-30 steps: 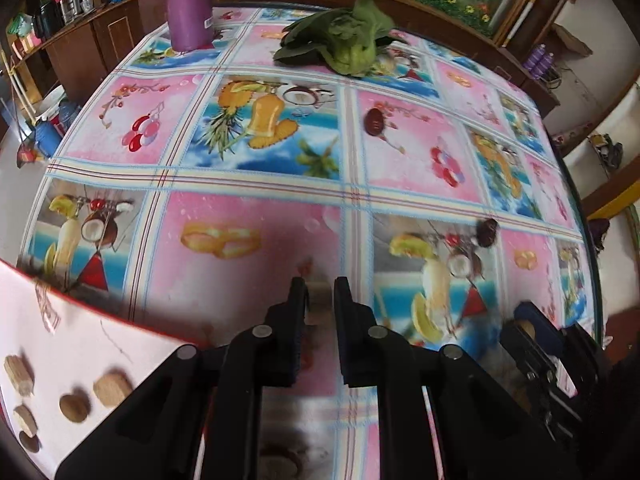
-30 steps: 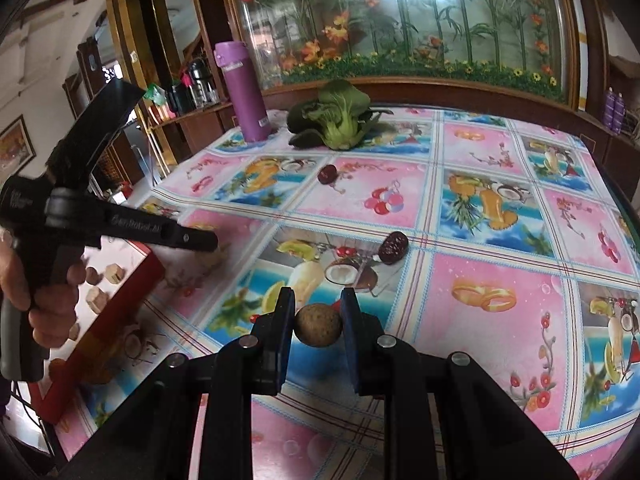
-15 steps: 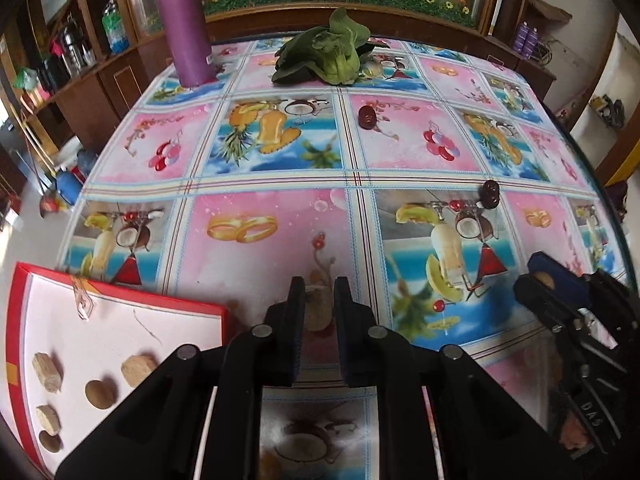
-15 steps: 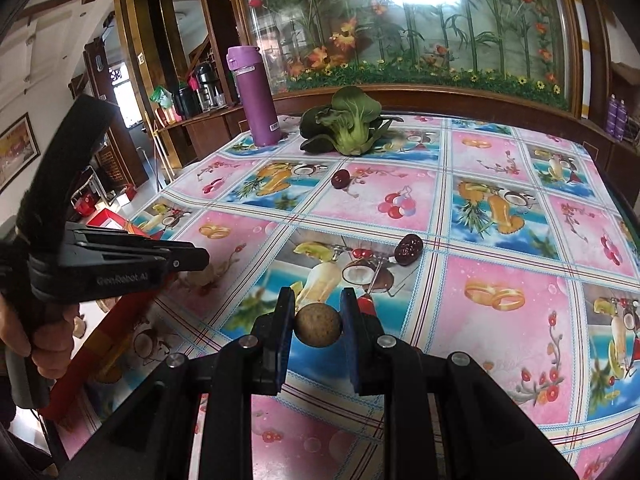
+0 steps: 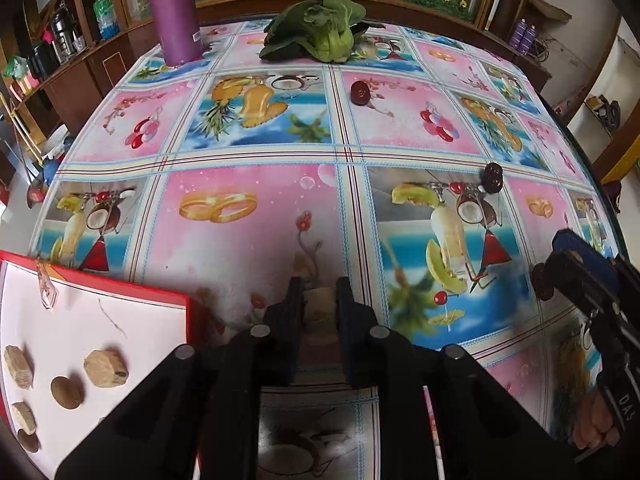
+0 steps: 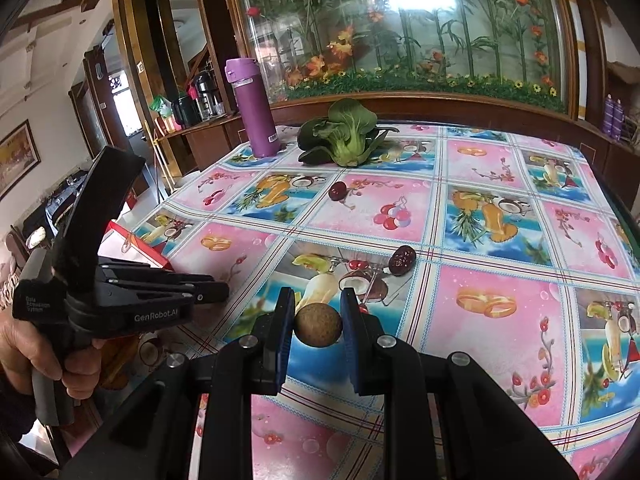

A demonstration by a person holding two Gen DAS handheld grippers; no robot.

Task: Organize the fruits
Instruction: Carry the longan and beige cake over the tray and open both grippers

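Between my right gripper (image 6: 318, 324) fingers: one round brown fruit (image 6: 319, 325), light, firm, pinched across its middle; left gripper (image 5: 318, 314) clamps a pale chunk (image 5: 319, 305).

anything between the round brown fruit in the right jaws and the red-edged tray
Yes: the left gripper hangs between the round brown fruit and the red-edged tray, partly hiding it. The tablecloth there looks bare.

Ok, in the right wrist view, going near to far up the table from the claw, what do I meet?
Round brown fruit in the right claw → wrinkled dark date → dark red fruit → leafy green vegetable.
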